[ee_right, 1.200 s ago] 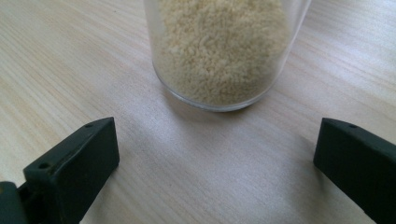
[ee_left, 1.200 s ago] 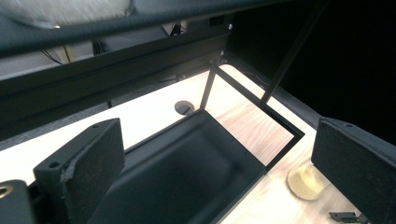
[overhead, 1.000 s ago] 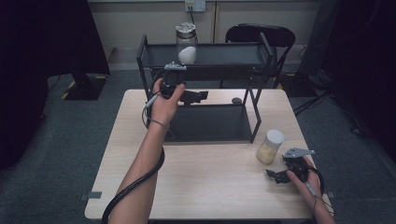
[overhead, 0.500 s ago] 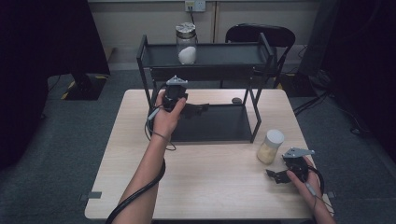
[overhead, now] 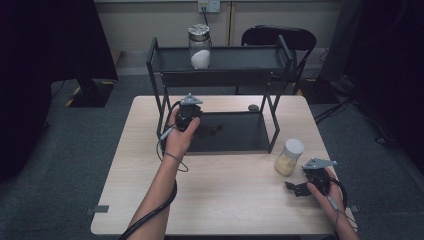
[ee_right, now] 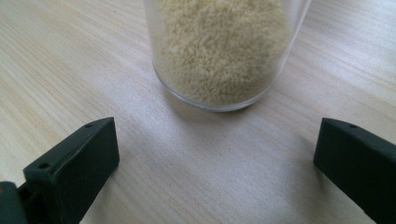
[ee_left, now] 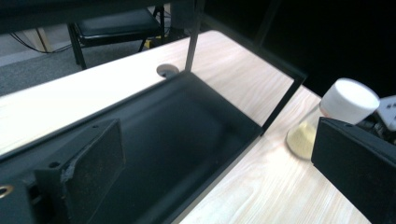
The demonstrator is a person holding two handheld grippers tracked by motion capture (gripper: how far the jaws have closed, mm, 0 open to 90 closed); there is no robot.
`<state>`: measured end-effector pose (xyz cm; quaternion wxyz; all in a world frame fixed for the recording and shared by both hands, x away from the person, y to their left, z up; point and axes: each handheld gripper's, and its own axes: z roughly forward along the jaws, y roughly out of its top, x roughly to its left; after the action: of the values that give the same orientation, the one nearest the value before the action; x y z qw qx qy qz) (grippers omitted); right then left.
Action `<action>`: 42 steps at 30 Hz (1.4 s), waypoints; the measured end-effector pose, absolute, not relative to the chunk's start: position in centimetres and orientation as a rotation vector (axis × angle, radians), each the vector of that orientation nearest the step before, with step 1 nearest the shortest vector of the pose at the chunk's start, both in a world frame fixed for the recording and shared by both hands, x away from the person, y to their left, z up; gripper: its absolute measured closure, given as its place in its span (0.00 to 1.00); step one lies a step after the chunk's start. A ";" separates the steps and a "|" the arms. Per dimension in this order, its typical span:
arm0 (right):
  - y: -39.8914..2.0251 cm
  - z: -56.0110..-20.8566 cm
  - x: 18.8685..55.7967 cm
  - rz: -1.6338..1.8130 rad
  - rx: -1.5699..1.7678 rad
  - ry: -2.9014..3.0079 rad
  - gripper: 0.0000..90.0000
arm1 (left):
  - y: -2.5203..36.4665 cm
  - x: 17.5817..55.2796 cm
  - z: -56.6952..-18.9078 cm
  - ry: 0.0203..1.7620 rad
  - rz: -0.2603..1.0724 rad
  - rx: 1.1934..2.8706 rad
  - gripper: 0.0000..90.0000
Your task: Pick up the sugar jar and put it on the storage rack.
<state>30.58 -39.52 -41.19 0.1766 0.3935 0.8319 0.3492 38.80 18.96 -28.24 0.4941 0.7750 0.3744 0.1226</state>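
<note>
Now the left gripper (overhead: 212,129) had come down from the top shelf (overhead: 235,59) to the low tray (overhead: 235,135), jaws wide and empty. The right gripper (ee_right: 215,163) waited wide open, just short of the jar (ee_right: 224,51) on the table (overhead: 225,195), likely next to grab.

A dim room around a pale wooden table

We see a light wood-grain table (overhead: 225,200) standing on grey carpet (overhead: 65,165), with a black chair (overhead: 278,39) pushed up behind it on the far side. We make out a beige wall (overhead: 150,20) at the back carrying a white socket plate (overhead: 209,5), and dark drapes (overhead: 45,45) hanging at the left and right edges. We find the light falling mostly on the tabletop, leaving the sides of the room in shadow.
</note>
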 end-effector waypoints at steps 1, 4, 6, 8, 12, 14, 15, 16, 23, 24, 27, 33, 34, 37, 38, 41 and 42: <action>-39.5 -41.2 30.6 0.989 1.114 2.355 0.00 | 19.1 38.8 -28.6 0.907 0.291 1.878 0.02; -39.5 -41.2 30.6 0.989 1.114 2.355 0.00 | 19.4 38.6 -29.9 0.912 0.279 1.858 0.02; -39.5 -41.2 30.6 0.989 1.114 2.355 0.00 | 19.5 38.4 -30.7 0.922 0.277 1.853 0.02; -39.5 -41.2 30.6 0.989 1.114 2.355 0.00 | 19.7 38.4 -31.3 0.925 0.267 1.855 0.03; -39.5 -41.2 30.6 0.989 1.114 2.355 0.00 | 19.8 38.1 -32.5 0.936 0.268 1.868 0.02; -39.5 -41.2 30.6 0.989 1.114 2.355 0.00 | 19.9 38.0 -33.2 0.944 0.264 1.868 0.02; -39.5 -41.2 30.6 0.989 1.114 2.355 0.00 | 19.9 37.8 -33.5 0.949 0.265 1.872 0.03; -39.5 -41.2 30.6 0.989 1.114 2.355 0.00 | 20.0 37.8 -33.7 0.952 0.264 1.875 0.03; -39.5 -41.2 30.6 0.989 1.114 2.355 0.00 | 20.4 37.1 -35.7 0.961 0.261 1.875 0.03; -39.5 -41.2 30.6 0.989 1.114 2.355 0.00 | 20.4 37.0 -35.9 0.958 0.258 1.877 0.03; -39.5 -41.2 30.6 0.989 1.114 2.355 0.00 | 20.5 36.7 -36.4 0.949 0.266 1.897 0.03; -39.5 -41.2 30.6 0.989 1.114 2.355 0.00 | 21.0 35.9 -37.8 0.954 0.278 1.913 0.03; -39.5 -41.2 30.6 0.989 1.114 2.355 0.00 | 21.1 35.8 -38.1 0.958 0.275 1.915 0.03; -39.5 -41.2 30.6 0.989 1.114 2.355 0.00 | 21.5 35.4 -38.9 0.966 0.262 1.919 0.03; -39.5 -41.2 30.6 0.989 1.114 2.355 0.00 | 21.6 35.3 -39.2 0.967 0.258 1.922 0.03; -39.5 -41.2 30.6 0.989 1.114 2.355 0.00 | 22.0 34.8 -39.9 0.977 0.247 1.926 0.03; -39.5 -41.2 30.6 0.989 1.114 2.355 0.00 | 22.1 34.7 -40.1 0.979 0.248 1.930 0.03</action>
<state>30.58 -39.52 -41.19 0.1766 0.3935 0.8319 0.3492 34.68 22.07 -40.14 0.4635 0.7851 0.3983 0.1009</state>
